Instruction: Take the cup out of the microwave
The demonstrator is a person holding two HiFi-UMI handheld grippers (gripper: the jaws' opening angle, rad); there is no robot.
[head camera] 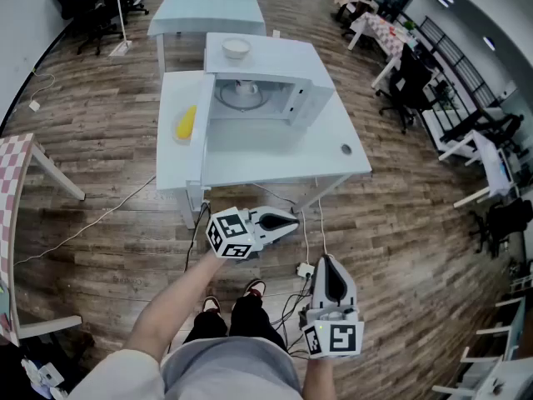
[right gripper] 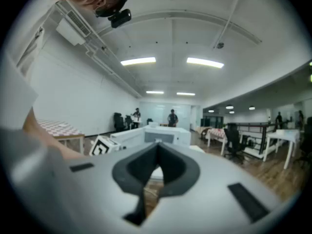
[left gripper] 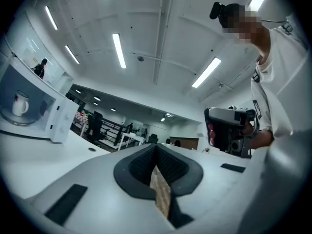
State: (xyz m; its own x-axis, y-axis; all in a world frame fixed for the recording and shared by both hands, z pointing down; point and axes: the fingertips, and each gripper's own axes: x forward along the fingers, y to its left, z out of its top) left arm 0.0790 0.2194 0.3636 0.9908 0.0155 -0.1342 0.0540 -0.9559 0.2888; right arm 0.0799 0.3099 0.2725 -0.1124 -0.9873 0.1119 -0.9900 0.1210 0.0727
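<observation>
The white microwave (head camera: 296, 86) stands open on a white table (head camera: 275, 161). A white cup (head camera: 244, 92) sits inside on the turntable. In the left gripper view the cup (left gripper: 19, 104) shows at the far left inside the microwave (left gripper: 46, 116). Both grippers hover over the floor, well short of the table. My left gripper (head camera: 291, 222) points right, jaws shut and empty (left gripper: 156, 147). My right gripper (head camera: 327, 262) points toward the table, also shut with nothing in it (right gripper: 157, 150). The microwave (right gripper: 161, 136) lies straight ahead in the right gripper view.
A white bowl (head camera: 236, 48) rests on top of the microwave. A yellow object (head camera: 185, 122) lies on the white surface to its left. Cables and a power strip (head camera: 305, 269) lie on the wood floor below me. A checked table (head camera: 12, 182) stands at the left, office chairs (head camera: 408, 86) at the right.
</observation>
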